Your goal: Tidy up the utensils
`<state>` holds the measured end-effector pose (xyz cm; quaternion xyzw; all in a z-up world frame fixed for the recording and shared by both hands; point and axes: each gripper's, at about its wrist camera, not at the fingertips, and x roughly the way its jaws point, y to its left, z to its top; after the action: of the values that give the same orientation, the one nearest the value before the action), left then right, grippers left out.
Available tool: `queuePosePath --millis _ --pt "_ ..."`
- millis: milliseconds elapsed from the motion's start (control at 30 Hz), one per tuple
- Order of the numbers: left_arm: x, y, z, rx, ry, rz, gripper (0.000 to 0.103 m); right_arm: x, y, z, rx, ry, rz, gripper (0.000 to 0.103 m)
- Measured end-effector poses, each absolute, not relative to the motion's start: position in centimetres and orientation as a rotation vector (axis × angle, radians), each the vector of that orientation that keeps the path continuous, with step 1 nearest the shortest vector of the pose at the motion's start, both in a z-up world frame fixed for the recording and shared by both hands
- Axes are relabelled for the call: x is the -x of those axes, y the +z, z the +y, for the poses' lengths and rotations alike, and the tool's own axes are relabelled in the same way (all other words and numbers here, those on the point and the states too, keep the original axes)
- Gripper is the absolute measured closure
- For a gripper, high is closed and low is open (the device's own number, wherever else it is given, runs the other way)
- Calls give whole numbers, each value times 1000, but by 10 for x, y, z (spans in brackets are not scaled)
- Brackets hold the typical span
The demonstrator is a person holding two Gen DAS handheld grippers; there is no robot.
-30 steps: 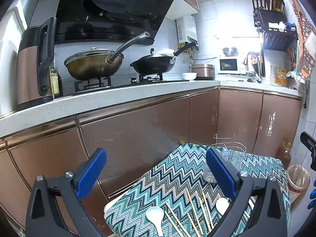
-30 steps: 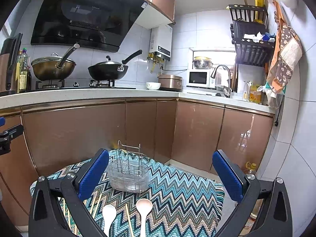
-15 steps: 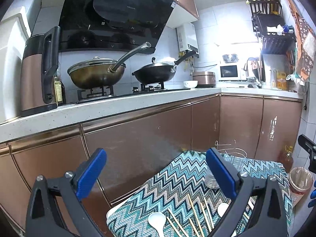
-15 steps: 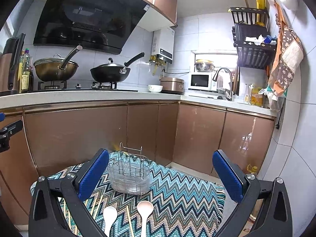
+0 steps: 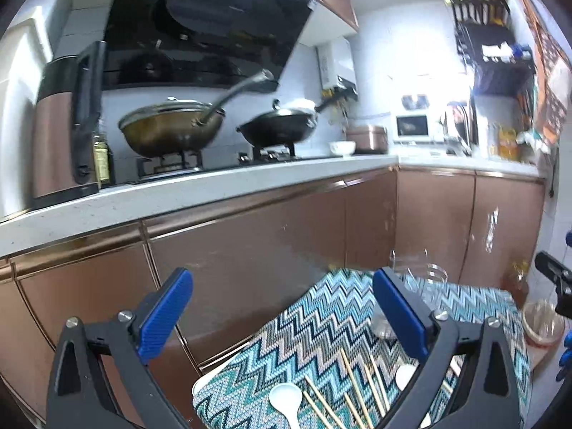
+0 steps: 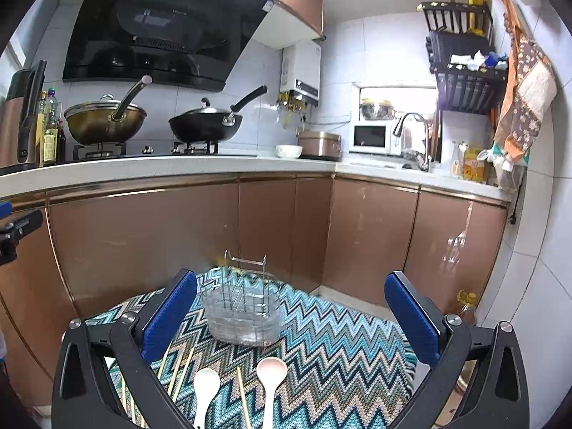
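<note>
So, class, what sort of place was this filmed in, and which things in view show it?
Almost certainly a home kitchen: a lidded wok sits on a gas hob under a black extractor hood, and a microwave stands beside a sink tap on the counter.

home kitchen: woks (image 6: 205,127) on stove, hood (image 6: 161,25), microwave (image 6: 371,137).

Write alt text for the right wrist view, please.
The open right gripper hangs over a zigzag-patterned cloth holding a wire utensil rack, two pale spoons and loose chopsticks. Behind are brown cabinets and a stove with two pans.
</note>
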<state>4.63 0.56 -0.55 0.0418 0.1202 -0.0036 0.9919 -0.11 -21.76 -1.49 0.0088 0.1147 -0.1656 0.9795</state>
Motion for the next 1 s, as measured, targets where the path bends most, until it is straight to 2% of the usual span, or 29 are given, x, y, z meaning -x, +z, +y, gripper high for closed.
queuePosePath --millis 233,533,600,667,800,867,933,967,1000 --pt "-58 -16 10 -54 -58 316 2 -12 -27 -218 -12 -311 323 0" --pt "-101 -61 26 74 -150 590 2 -37 -47 -223 -38 -238 454 1" --pt "-114 -77 33 138 -180 676 3 -46 -56 -228 -66 -203 504 7" --pt "-125 -92 37 178 -206 747 3 -56 -65 -232 -88 -178 560 21" --pt "-146 -115 37 233 -244 852 7 -76 -85 -240 -138 -115 682 40" --pt "-159 -129 33 262 -268 908 16 -89 -97 -241 -154 -71 742 54" --pt "-173 -142 26 286 -295 963 30 -101 -108 -241 -173 -22 801 65" --pt "-180 -149 21 294 -313 994 33 -106 -114 -240 -176 -7 820 71" --pt "-186 -154 17 294 -323 1017 39 -115 -122 -239 -179 21 857 73"
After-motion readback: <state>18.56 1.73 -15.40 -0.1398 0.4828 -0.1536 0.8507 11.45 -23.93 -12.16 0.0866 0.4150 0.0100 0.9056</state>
